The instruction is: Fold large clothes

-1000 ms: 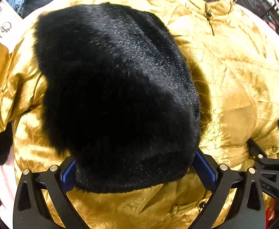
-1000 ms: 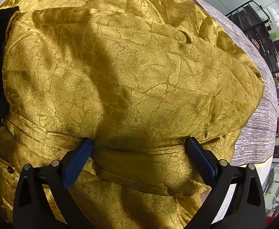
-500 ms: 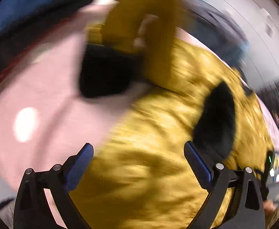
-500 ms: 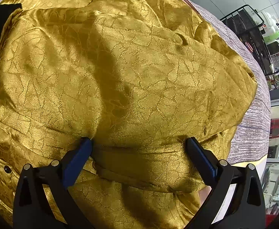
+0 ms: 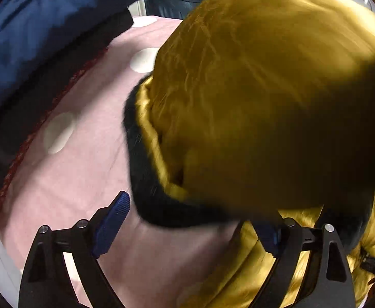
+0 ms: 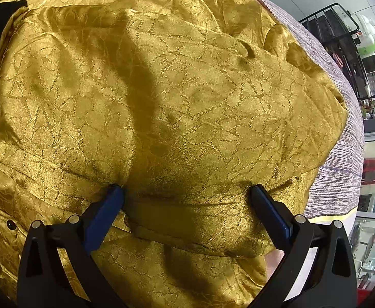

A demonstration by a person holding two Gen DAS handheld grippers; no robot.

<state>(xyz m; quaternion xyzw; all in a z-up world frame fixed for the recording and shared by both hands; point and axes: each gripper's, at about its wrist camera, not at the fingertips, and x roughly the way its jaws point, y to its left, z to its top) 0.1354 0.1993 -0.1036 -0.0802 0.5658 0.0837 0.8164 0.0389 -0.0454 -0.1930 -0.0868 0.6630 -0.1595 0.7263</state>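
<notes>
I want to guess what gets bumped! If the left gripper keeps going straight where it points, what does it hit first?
Probably the black furry trim of the gold jacket, lying between the closing fingers of the left gripper. Depth is blurry, so it might meet the pink sheet instead.
</notes>
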